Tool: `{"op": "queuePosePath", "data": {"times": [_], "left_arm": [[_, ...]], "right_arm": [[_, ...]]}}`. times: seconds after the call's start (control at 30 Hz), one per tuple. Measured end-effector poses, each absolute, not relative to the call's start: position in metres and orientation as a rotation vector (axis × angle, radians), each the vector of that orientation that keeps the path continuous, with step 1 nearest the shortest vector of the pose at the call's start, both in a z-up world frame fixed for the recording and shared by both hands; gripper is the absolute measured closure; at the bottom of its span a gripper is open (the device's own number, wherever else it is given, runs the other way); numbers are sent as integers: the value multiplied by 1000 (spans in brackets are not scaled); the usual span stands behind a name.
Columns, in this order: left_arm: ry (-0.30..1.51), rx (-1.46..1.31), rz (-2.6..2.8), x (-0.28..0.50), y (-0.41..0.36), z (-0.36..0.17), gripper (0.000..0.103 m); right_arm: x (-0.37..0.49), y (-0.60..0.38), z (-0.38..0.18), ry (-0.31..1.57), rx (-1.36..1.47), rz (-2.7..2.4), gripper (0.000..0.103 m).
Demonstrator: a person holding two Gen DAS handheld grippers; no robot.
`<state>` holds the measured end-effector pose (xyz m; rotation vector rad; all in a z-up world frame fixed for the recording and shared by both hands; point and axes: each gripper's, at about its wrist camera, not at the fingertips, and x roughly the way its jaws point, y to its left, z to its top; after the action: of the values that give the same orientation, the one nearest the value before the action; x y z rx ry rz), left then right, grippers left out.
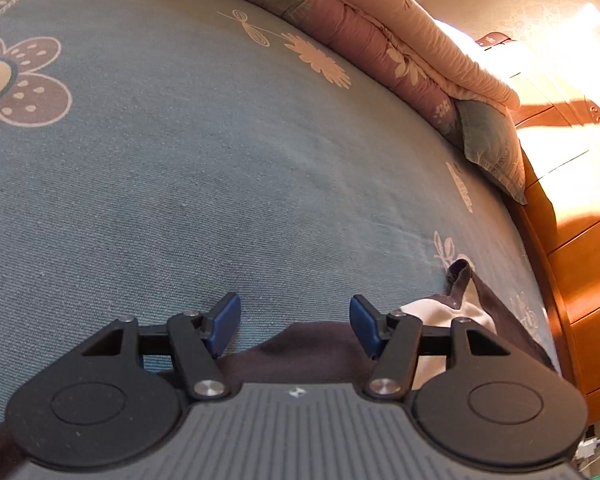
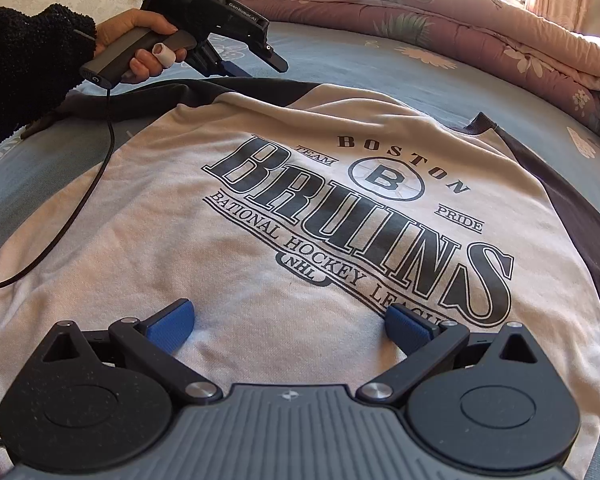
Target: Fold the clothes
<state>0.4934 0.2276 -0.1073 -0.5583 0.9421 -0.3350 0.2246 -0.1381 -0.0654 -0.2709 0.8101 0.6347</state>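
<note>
On bed (image 2: 440,80), sweatshirt (image 2: 300,200) spread flat, print up; left tool (image 1: 294,330) and right tool (image 2: 290,326) gape, empty. Likely next: grip dark sleeve (image 2: 148,94).

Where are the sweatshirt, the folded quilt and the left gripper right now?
sweatshirt (image 2: 260,216): right wrist view, printed chest.
folded quilt (image 2: 440,28): right wrist view, floral top side.
left gripper (image 1: 295,326): left wrist view, midway between open fingertips.

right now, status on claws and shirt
Left claw open over dark sleeve. Right claw open above shirt, flat on bed. Cable lies across shirt.
</note>
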Motion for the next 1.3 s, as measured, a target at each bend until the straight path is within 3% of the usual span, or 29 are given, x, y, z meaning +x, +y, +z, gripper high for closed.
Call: {"op": "queuePosePath", "data": {"times": [0.57,0.7,0.93,1.07,1.3], "left_arm": [[1072,-629,-530,514,223,-120,45],[1138,-637,-541,504,236,-124,64],[1154,-634,-558,516,223,-131,66],[1122,-539,-514,510,210,-125,82],[1046,-269,-455,492,167,-88,91]], "right_arm": [[224,-137,-65,792,-270,636,0],[223,-137,-66,791,-268,635,0],[224,-137,-67,787,-267,632,0],[223,-137,-67,785,-267,631,0],[223,-137,-67,791,-268,626,0]]}}
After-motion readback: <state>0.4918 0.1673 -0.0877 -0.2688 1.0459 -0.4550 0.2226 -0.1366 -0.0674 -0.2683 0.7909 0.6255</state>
